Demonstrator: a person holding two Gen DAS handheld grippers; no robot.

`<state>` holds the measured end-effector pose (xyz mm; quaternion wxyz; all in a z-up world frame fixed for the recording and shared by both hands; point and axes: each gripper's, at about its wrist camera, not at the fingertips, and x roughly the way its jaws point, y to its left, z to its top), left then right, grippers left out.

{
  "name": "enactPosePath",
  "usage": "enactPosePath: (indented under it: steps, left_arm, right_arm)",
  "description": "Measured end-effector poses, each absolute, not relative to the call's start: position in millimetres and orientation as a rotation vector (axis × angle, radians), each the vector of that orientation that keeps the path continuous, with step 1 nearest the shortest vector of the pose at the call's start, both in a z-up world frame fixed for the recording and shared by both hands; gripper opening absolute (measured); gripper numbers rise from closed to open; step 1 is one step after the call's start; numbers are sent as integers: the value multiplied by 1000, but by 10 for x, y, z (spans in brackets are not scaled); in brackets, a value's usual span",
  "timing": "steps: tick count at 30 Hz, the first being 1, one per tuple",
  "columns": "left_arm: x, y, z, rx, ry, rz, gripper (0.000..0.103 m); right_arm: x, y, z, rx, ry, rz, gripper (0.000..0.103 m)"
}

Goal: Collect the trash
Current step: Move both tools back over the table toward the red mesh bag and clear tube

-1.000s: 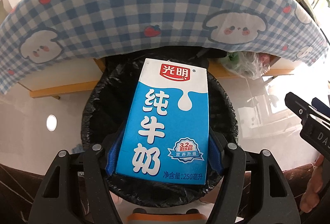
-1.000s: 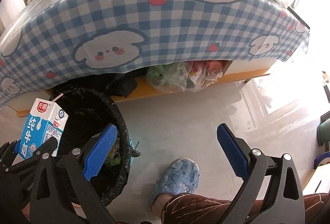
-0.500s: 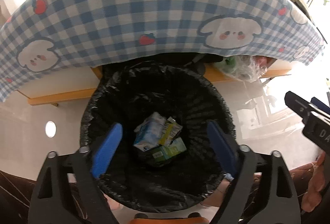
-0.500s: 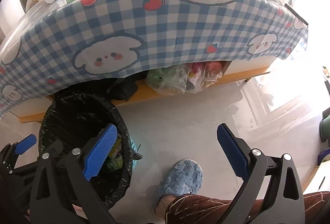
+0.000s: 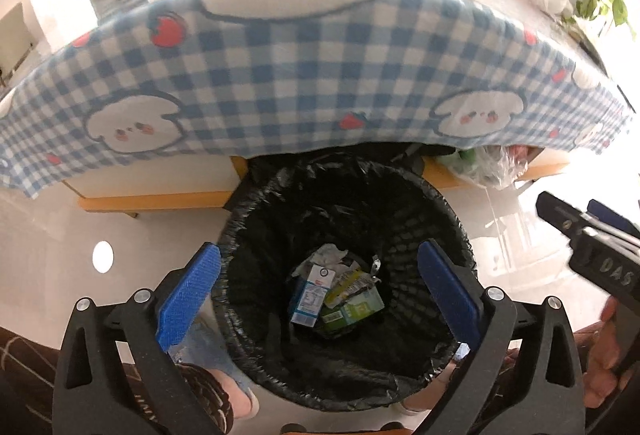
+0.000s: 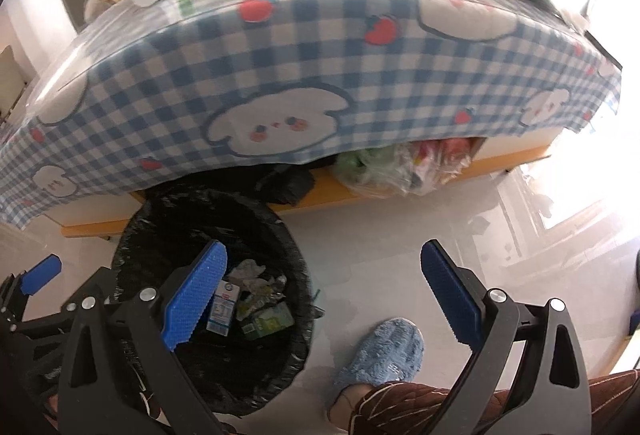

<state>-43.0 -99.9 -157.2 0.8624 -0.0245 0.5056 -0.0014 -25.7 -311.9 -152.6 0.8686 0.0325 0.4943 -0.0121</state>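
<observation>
carton dropped, both grippers empty

milk carton [image 5: 311, 294] now lies in the bin [image 5: 256, 219] among wrappers; a second ago your left gripper [image 5: 318, 295] clamped it. its fingers are apart now, right gripper [image 6: 322, 293] also apart. more trash waits on the table [image 6: 280, 47].

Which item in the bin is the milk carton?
Find the black-lined trash bin on the floor before the checked tablecloth. At its bottom, the milk carton lies left of a green carton, under crumpled wrappers. It alone is blue and white.
</observation>
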Motion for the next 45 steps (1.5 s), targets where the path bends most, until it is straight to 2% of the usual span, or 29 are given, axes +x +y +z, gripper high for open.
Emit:
enactPosePath:
  steps: [13, 25, 45]
  left_arm:
    - [-419, -709, -935, -83, 974, -13, 97]
    - [95, -584, -552, -69, 927, -59, 97]
    - [982, -709, -542, -10, 963, -86, 93]
  right_arm:
    - [-103, -2891, -976, 42, 898, 58, 94]
    - [291, -2911, -461, 21, 813, 73, 94]
    - [1319, -2876, -318, -45, 807, 87, 92]
